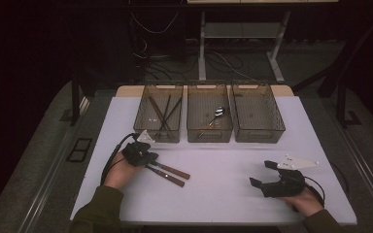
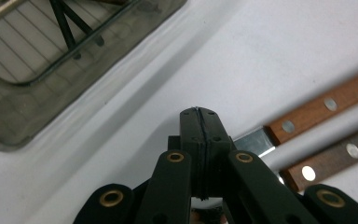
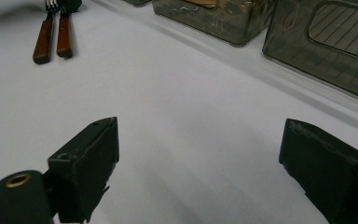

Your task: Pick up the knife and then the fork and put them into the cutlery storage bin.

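We rest both forearms on the table's near edge, sleeves entering at six o'clock in the high view. Our left hand (image 1: 119, 170) reaches toward one o'clock, carrying the left gripper (image 1: 148, 158) low, its jaws pressed flat together with no gap between the pads (image 2: 200, 135). Our right hand (image 1: 306, 200) lies at four o'clock, well apart from the left, and points the right gripper (image 1: 263, 174) toward ten o'clock. Its jaws stand wide apart, nothing between the fingertips (image 3: 98, 144).
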